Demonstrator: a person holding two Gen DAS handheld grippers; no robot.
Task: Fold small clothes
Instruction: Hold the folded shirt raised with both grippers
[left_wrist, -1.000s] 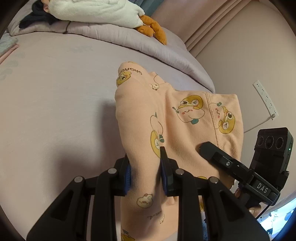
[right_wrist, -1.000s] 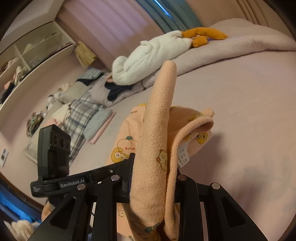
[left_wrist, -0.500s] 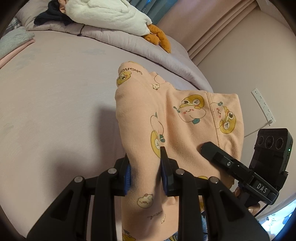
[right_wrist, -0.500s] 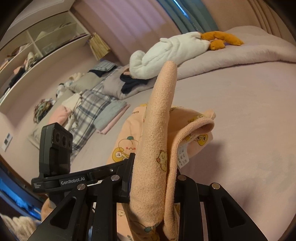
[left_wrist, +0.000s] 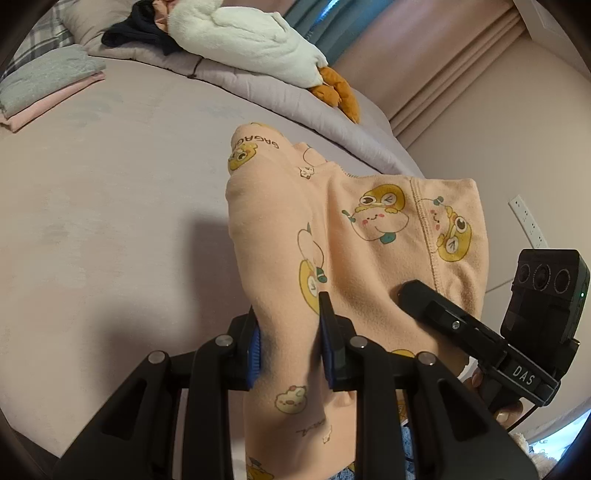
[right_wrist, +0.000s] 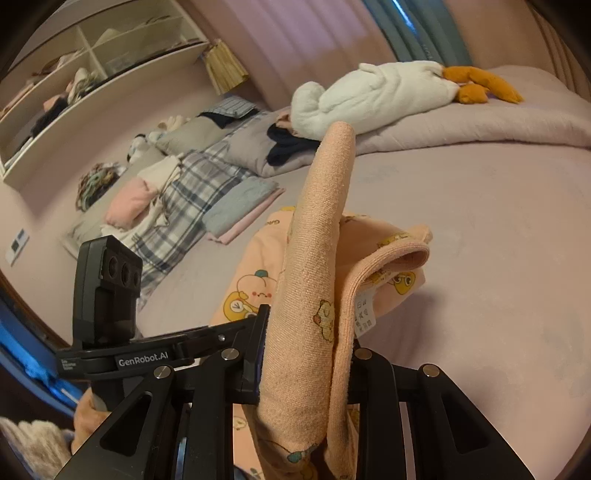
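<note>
A small peach garment (left_wrist: 354, 236) printed with yellow cartoon figures hangs in the air above the pink bed (left_wrist: 110, 206). My left gripper (left_wrist: 290, 334) is shut on a bunched fold of it near its lower part. My right gripper (right_wrist: 306, 354) is shut on another edge of the same garment (right_wrist: 317, 280), whose ribbed band stands up in front of the camera with a white care label beside it. In the left wrist view the right gripper's finger (left_wrist: 436, 310) reaches in from the right onto the cloth.
A white plush duck (left_wrist: 251, 40) with orange feet lies on a rolled lilac quilt (left_wrist: 258, 92) at the far side. Folded grey and pink clothes (left_wrist: 44, 85) lie at the far left. Plaid bedding (right_wrist: 192, 199) and shelves (right_wrist: 92, 74) stand beyond.
Both grippers keep their hold on the garment. The views have swung so the duck and the folded clothes sit further into frame; the garment's shape is unchanged.
</note>
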